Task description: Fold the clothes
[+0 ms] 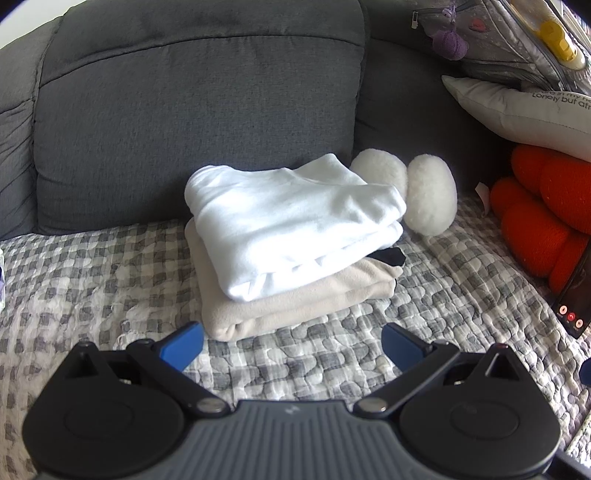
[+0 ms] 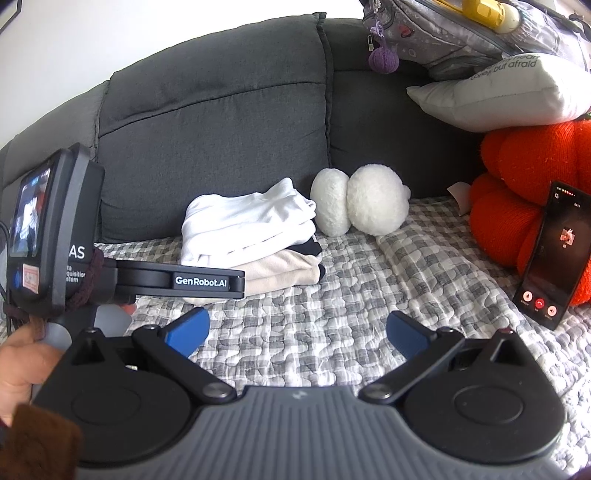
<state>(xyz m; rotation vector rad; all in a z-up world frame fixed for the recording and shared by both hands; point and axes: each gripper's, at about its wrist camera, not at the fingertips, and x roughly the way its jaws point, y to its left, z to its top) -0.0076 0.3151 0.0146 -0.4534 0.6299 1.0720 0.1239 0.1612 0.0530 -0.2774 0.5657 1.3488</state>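
A folded white garment (image 1: 288,225) lies on top of a folded beige garment (image 1: 295,302), stacked on the checked sofa cover (image 1: 92,280) against the grey back cushion. A bit of black cloth (image 1: 391,255) pokes out between them at the right. My left gripper (image 1: 291,345) is open and empty, just in front of the stack. In the right wrist view the same stack, white garment (image 2: 247,221) over beige garment (image 2: 284,275), sits further off to the left. My right gripper (image 2: 297,332) is open and empty above the sofa cover (image 2: 332,295). The left gripper's body (image 2: 155,278) crosses in front of the stack.
A white fluffy plush (image 1: 424,195) rests right of the stack. An orange knitted cushion (image 2: 517,192), a white pillow (image 2: 498,96) and a grey bag (image 2: 461,33) pile at the right. A phone (image 2: 554,254) leans on the cushion. A hand (image 2: 22,365) holds the left gripper.
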